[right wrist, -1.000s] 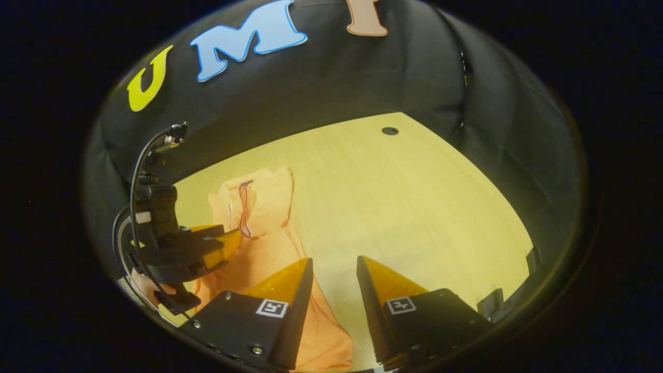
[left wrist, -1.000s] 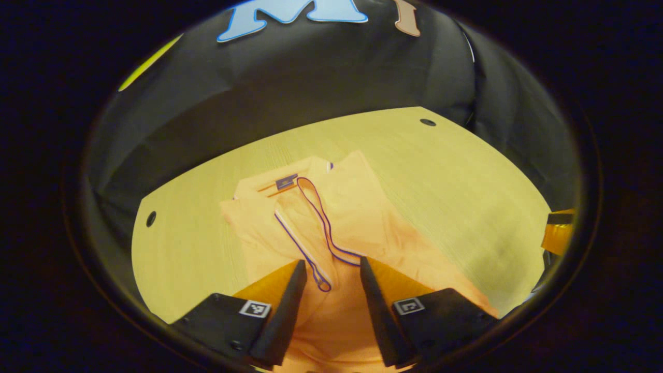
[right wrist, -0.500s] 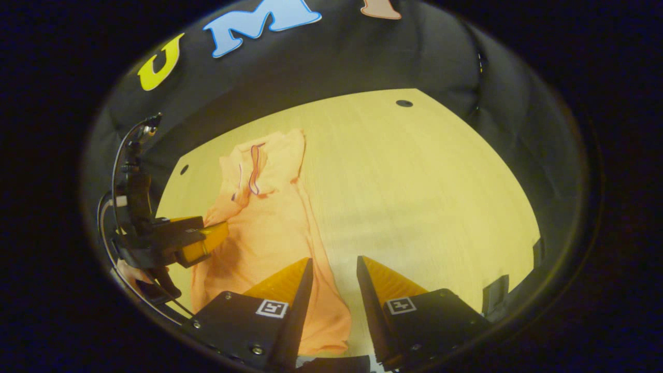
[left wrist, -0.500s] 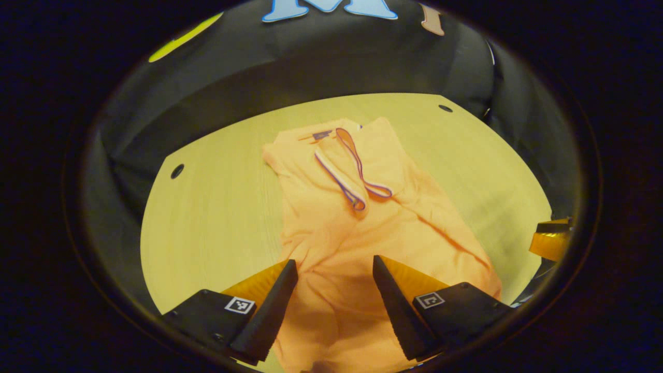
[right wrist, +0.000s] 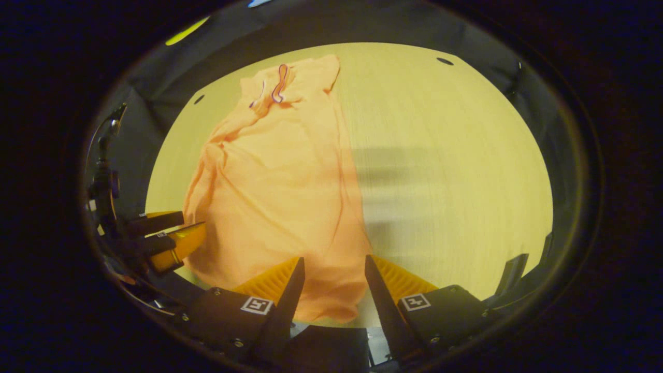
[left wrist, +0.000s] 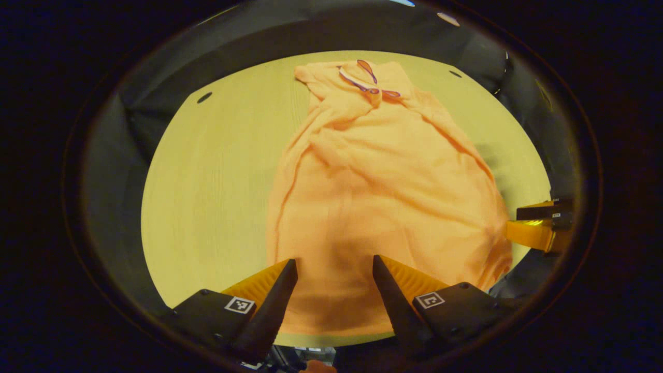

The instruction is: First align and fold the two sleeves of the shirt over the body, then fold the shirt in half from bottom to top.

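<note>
- Black cloth (left wrist: 129, 134) walls close the booth behind a pale wooden table (left wrist: 207, 181), and we see small dark round holes near the table's far corners.
- Left of centre in the left gripper view we see bare wood; the orange short-sleeved shirt (left wrist: 383, 197) lies lengthwise on the table, its purple-and-white trimmed collar (left wrist: 365, 83) at the far end and its hem at the near edge.
- We see the cloth rumpled, with diagonal folds running from the collar toward the hem.
- Our left hand-held gripper (left wrist: 334, 269) hovers at the hem with its fingers apart, shirt cloth visible in the gap between them; we cannot tell whether the tips touch it.
- At the right rim of that view the right hand-held gripper (left wrist: 533, 230) sits beside the shirt's right edge.
- In the right gripper view the left hand-held gripper (right wrist: 173, 235) shows at the left, beside the shirt (right wrist: 279, 181).
- Our right hand-held gripper (right wrist: 334, 269) stands spread open over the shirt's near right corner, bare table (right wrist: 456, 171) to its right.
</note>
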{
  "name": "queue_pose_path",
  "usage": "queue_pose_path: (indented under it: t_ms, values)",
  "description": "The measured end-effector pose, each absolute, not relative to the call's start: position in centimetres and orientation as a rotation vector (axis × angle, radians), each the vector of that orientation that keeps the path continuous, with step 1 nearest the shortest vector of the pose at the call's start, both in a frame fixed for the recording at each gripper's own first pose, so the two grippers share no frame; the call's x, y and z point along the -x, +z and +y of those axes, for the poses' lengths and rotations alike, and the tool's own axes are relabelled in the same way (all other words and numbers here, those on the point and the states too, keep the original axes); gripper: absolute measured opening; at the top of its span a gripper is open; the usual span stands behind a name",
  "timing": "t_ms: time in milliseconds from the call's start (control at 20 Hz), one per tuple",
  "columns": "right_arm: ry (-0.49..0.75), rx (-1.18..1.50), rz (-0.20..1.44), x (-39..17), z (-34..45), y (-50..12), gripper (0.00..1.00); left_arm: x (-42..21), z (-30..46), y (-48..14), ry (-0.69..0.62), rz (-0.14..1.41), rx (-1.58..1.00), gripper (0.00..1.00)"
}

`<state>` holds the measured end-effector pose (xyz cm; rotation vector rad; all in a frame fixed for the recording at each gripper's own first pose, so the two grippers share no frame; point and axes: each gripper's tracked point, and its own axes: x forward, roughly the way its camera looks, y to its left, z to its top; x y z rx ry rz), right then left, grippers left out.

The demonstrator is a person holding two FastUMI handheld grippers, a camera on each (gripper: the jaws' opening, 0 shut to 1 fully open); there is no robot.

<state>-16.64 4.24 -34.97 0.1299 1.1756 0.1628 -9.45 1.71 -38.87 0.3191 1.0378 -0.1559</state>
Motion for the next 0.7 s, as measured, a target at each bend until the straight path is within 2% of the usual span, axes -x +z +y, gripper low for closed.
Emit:
queue_pose_path:
  t_ms: [100,150,200,350,500,550,600,650,700]
  values:
    - [0.182,-0.097,1.227,17.9,4.6,-35.7,0.75,11.5,2.6,-39.6,-0.128,1.078,-0.312,1.0]
    - [0.187,-0.081,1.25,18.6,4.7,-36.2,0.68,12.1,3.0,-39.9,-0.115,1.093,-0.315,1.0]
    - [0.187,-0.06,1.27,19.0,4.6,-36.6,0.75,12.6,3.5,-40.1,-0.107,1.107,-0.319,1.0]
    - [0.179,-0.003,1.311,19.7,4.4,-37.5,0.75,13.4,4.2,-40.8,-0.08,1.163,-0.331,1.0]
    - [0.162,0.027,1.337,19.6,4.4,-37.8,0.75,13.2,4.1,-40.1,-0.087,1.18,-0.323,0.94]
    - [0.153,0.047,1.354,19.7,4.3,-38.0,0.68,12.8,3.7,-40.9,-0.084,1.204,-0.32,0.93]
    - [0.158,0.072,1.367,19.6,4.5,-38.0,0.68,12.8,3.7,-40.8,-0.083,1.227,-0.312,0.94]
    - [0.157,0.119,1.386,19.7,4.4,-38.3,0.83,13.0,3.9,-40.7,-0.079,1.257,-0.299,0.94]
    - [0.166,0.153,1.396,19.9,4.6,-38.3,0.87,13.0,3.9,-40.7,-0.076,1.282,-0.284,0.94]
